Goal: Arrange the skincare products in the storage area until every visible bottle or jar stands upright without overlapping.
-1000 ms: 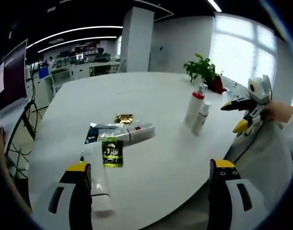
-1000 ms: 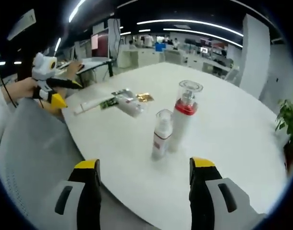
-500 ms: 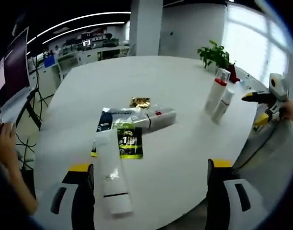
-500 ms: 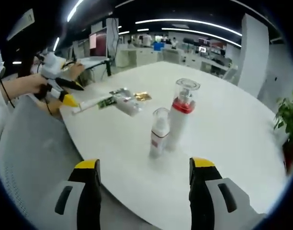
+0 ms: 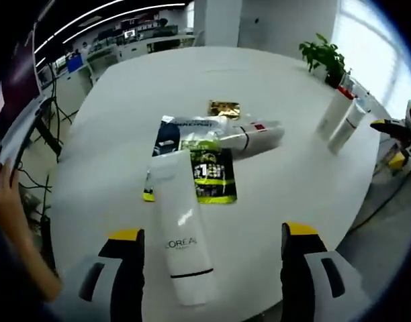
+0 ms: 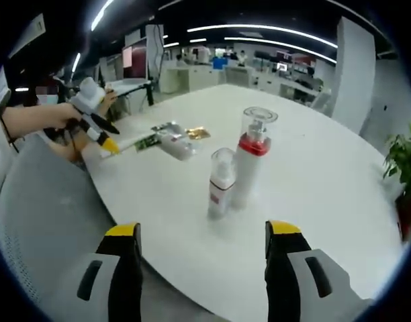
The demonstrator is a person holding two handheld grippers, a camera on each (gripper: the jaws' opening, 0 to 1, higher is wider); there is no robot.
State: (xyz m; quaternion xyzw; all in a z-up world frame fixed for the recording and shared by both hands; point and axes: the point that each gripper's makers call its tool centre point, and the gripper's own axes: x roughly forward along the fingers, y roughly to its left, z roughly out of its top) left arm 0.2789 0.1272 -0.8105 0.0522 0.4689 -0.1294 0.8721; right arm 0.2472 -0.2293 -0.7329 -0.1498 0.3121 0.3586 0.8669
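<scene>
Skincare products on a round white table, some lying flat, two standing.

A potted plant sits at the table's far edge; office desks and monitors lie beyond; a person's hand shows at the left of the left gripper view. The left gripper hovers with jaws wide apart, holding nothing, over a white tube lying flat, its cap end toward the near edge; beyond it lie a green-and-black sachet, a dark pouch, a gold packet and a second white tube, overlapping in a heap. The right gripper is likewise spread and empty; ahead of it a tall pump bottle with a red collar and a shorter clear-capped bottle stand upright, touching or nearly so.
</scene>
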